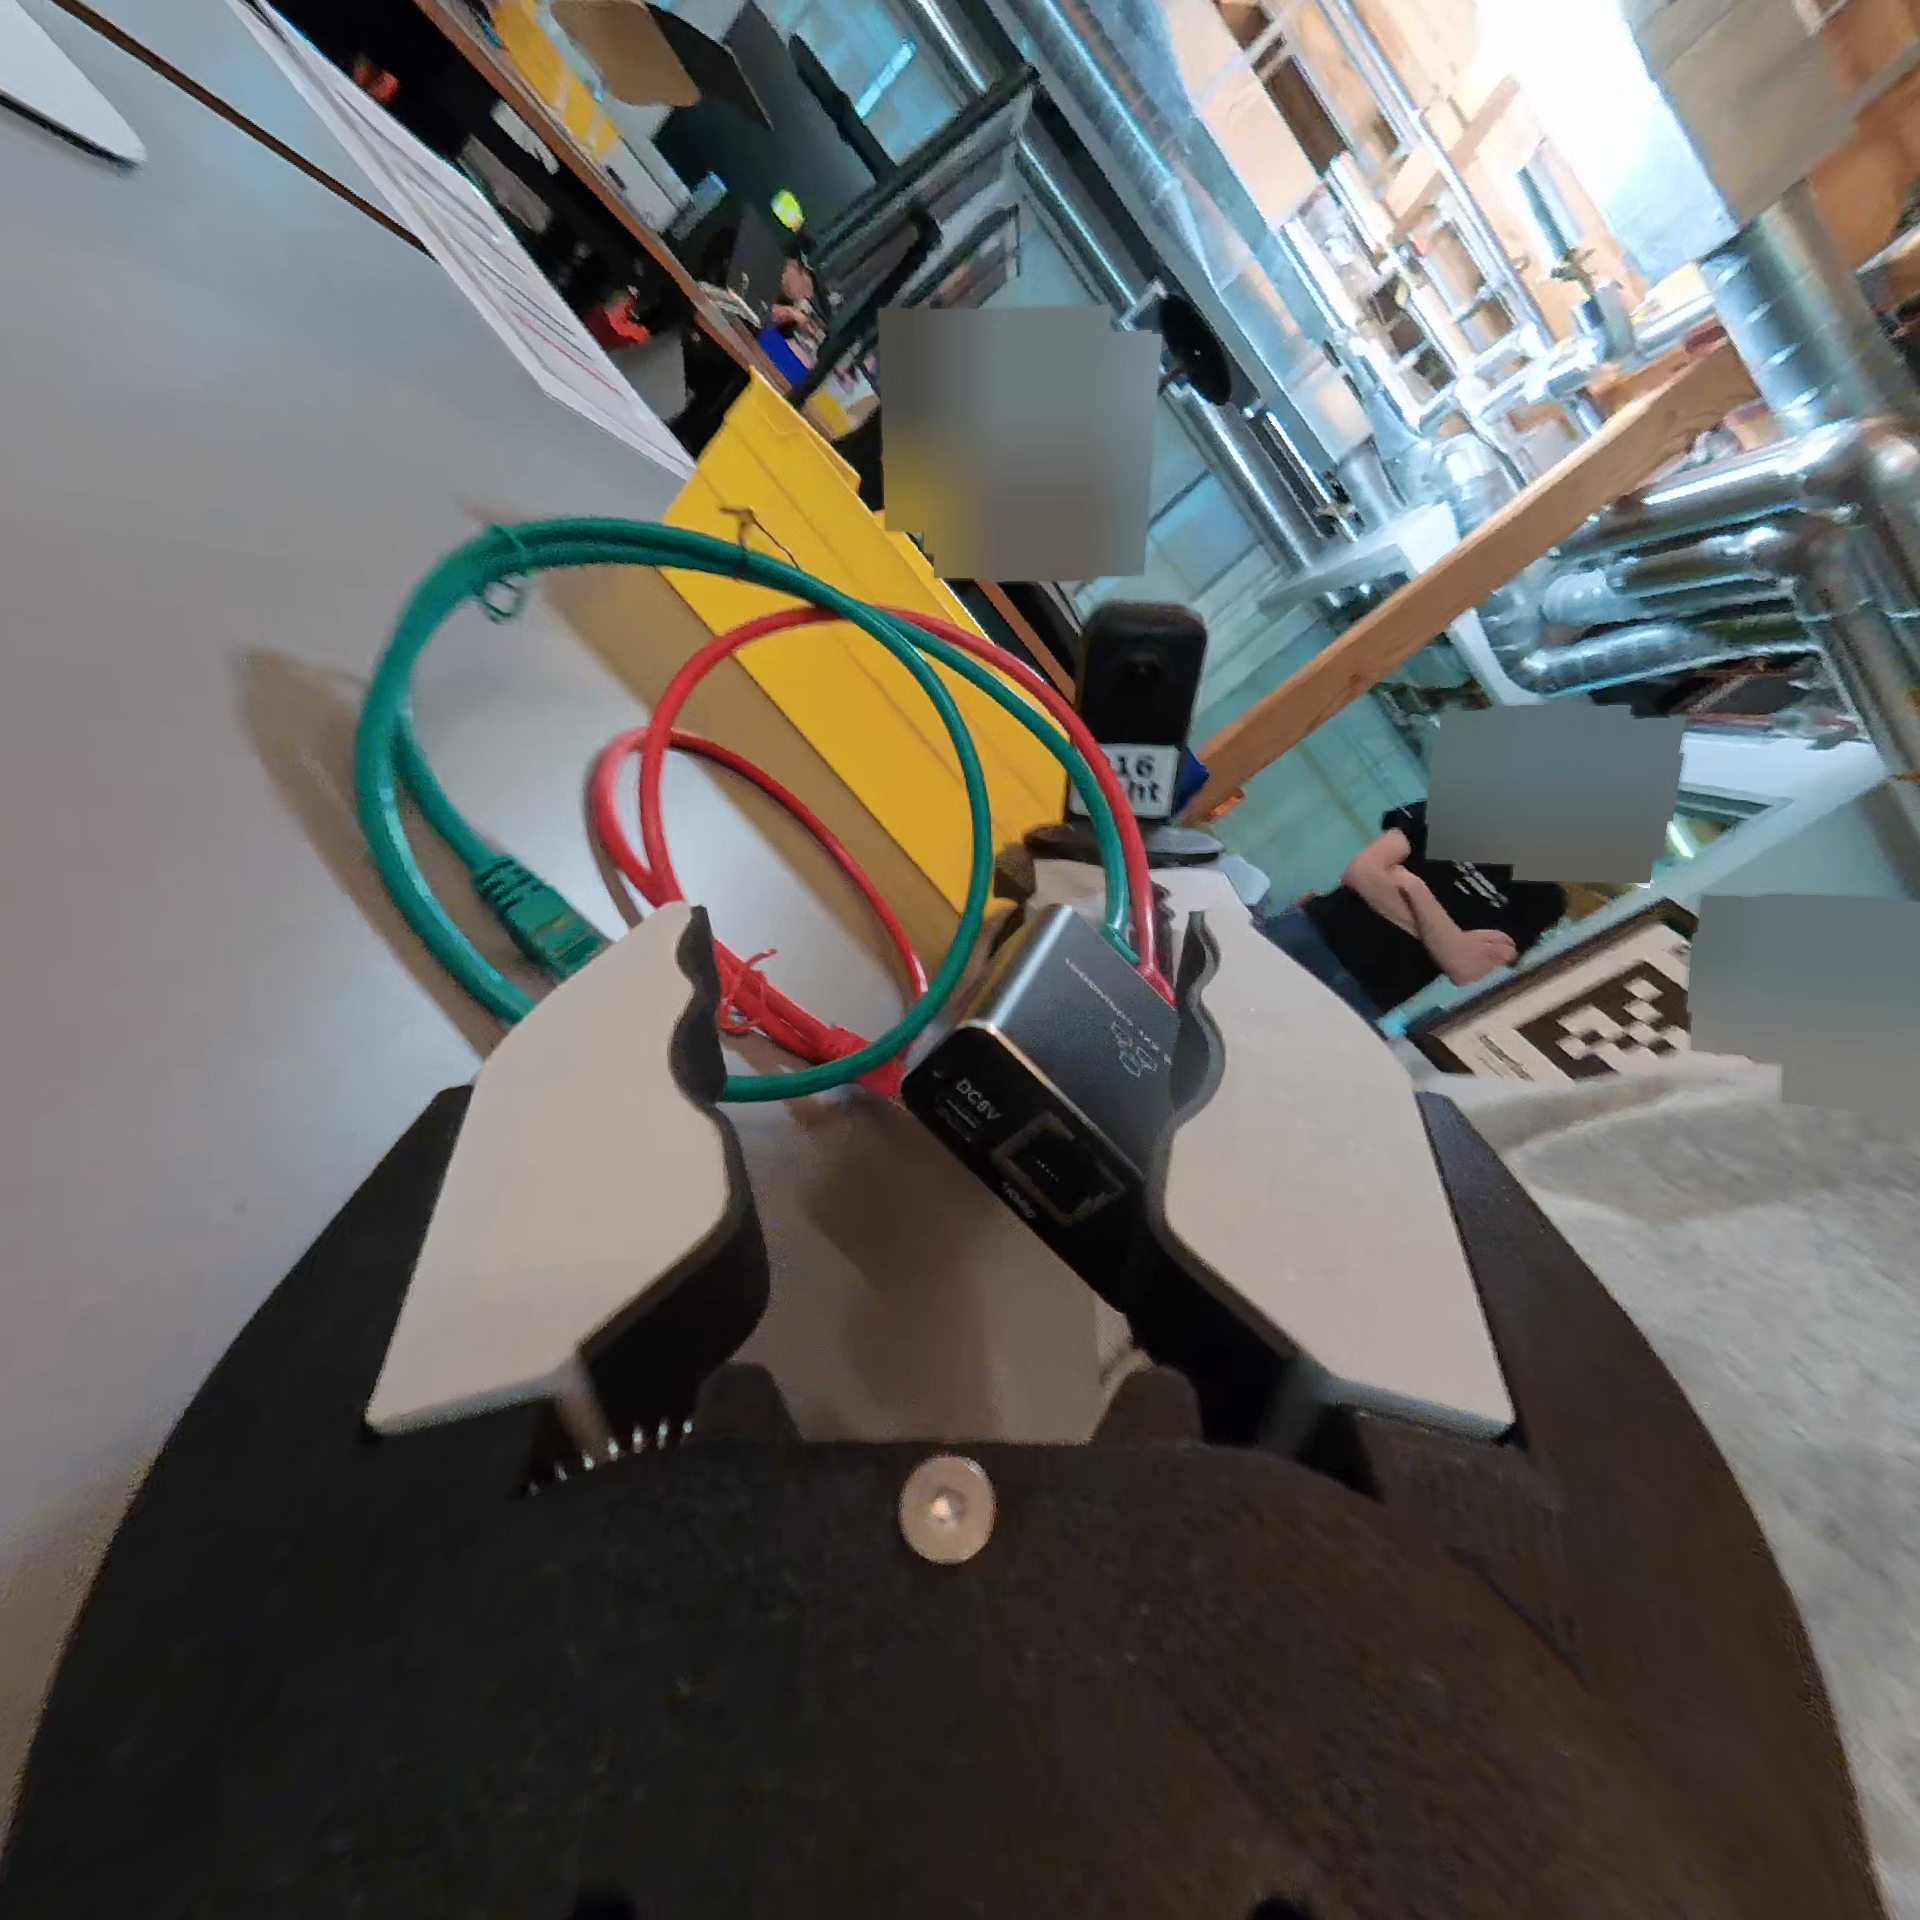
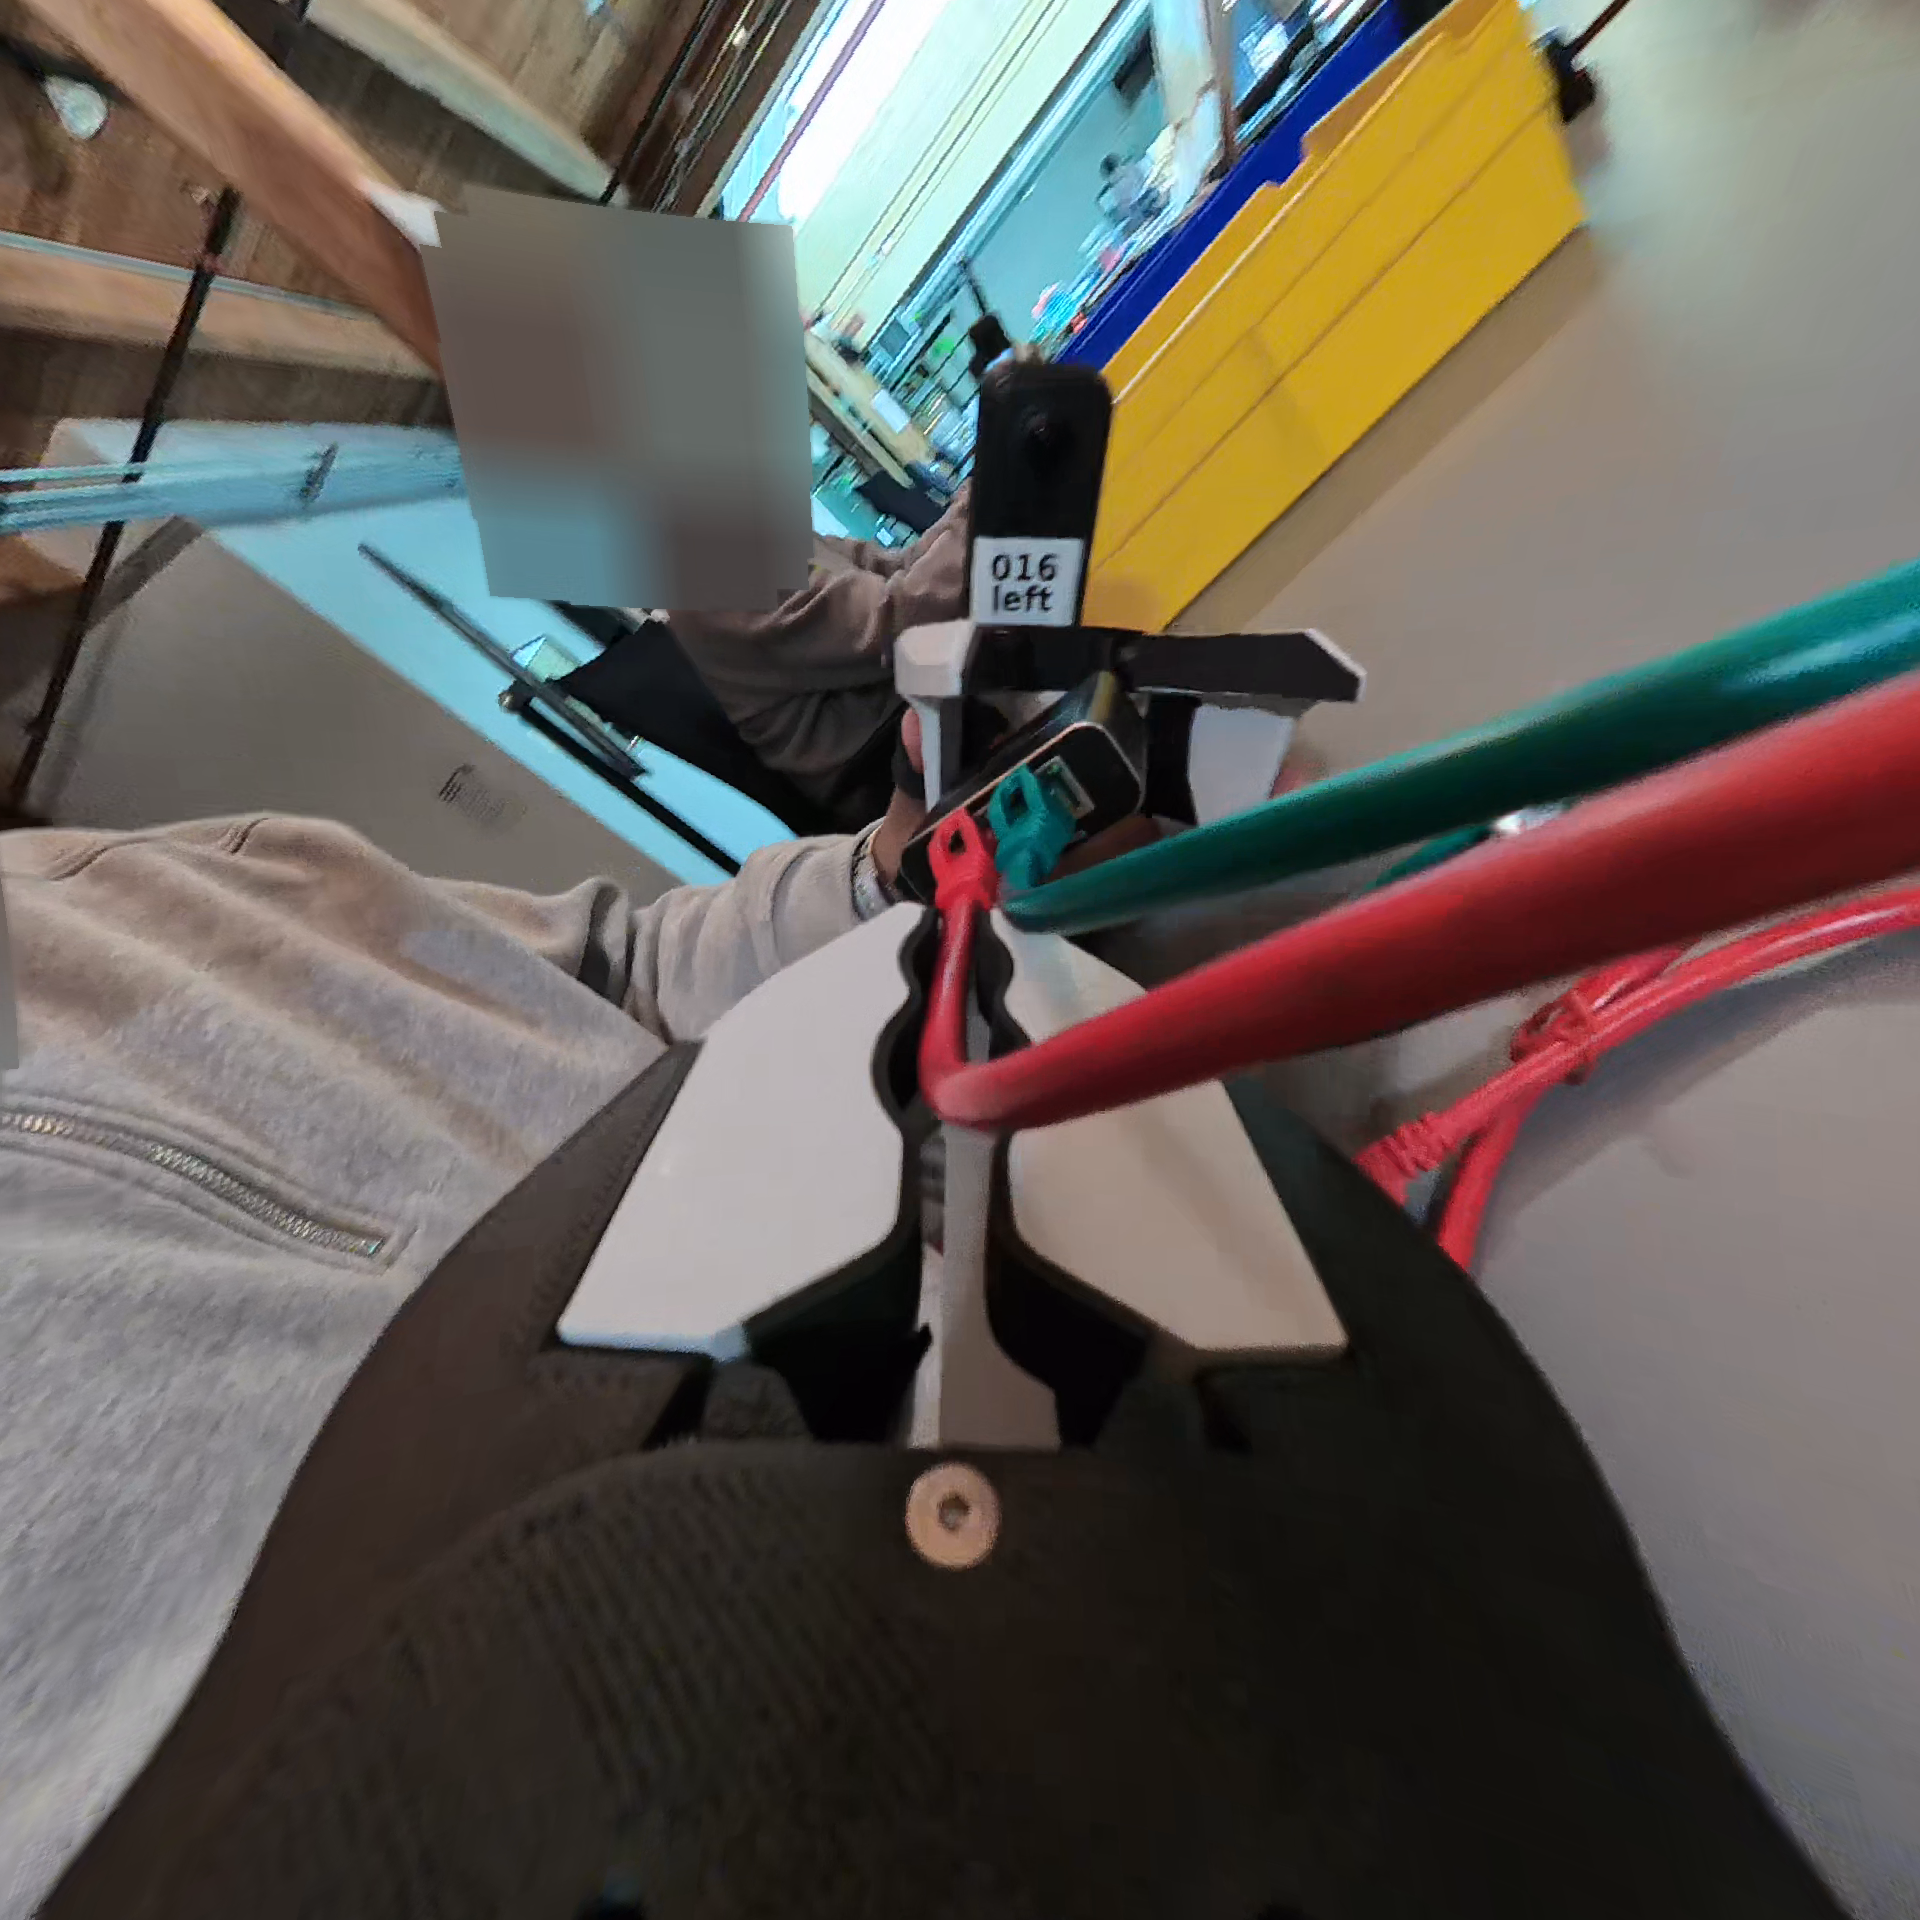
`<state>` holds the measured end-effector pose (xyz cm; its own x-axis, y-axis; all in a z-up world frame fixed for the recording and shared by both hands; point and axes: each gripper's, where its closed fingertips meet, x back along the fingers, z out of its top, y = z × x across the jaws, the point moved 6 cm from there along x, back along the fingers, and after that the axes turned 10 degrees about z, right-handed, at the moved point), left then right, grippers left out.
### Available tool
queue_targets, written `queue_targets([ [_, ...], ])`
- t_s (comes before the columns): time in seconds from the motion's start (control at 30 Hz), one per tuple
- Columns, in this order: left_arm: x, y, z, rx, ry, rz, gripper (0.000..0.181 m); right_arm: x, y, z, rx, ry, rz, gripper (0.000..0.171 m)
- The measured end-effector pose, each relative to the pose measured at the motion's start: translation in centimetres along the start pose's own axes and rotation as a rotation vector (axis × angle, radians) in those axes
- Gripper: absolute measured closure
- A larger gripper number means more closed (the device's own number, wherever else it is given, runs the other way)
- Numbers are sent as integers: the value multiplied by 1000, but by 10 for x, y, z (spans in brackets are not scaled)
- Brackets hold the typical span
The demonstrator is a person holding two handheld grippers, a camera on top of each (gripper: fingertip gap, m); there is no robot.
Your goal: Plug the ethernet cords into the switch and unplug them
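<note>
The small grey switch sits between the fingers of my left gripper, which is open wide. The switch leans on the right finger only, with an empty port facing the camera. A green cord and a red cord loop from its far side. Their free plugs, green and red, lie loose. In the right wrist view, my right gripper is shut on the red cord just behind its red plug. That plug sits in the switch beside the green plug. The left gripper faces me.
A grey table carries a yellow bin behind the cords. A board with a black-and-white marker stands at right. The grey sleeve of the person holding the grippers fills the left of the right wrist view. Shelves and pipes lie beyond.
</note>
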<state>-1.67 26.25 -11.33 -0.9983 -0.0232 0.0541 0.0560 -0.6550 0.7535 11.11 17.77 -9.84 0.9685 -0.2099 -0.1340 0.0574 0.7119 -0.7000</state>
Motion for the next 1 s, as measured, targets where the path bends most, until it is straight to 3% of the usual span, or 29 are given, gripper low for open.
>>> queue_targets([
  [0.17,17,16,-23,167,-258,-254,138,-13,0,2,83,-126,49,166],
  [0.4,19,27,-41,230,-388,-315,154,-7,11,15,-7,-10,46,166],
  [0.67,12,16,-23,346,-110,-237,155,19,23,32,-30,237,-108,130],
  [0.83,12,4,-7,381,87,-200,156,12,13,18,141,75,-234,127],
  [0.93,3,2,-6,429,98,-216,156,5,7,7,223,-11,-275,127],
  [1.0,-9,7,-10,422,77,-225,156,2,3,3,176,19,-242,124],
])
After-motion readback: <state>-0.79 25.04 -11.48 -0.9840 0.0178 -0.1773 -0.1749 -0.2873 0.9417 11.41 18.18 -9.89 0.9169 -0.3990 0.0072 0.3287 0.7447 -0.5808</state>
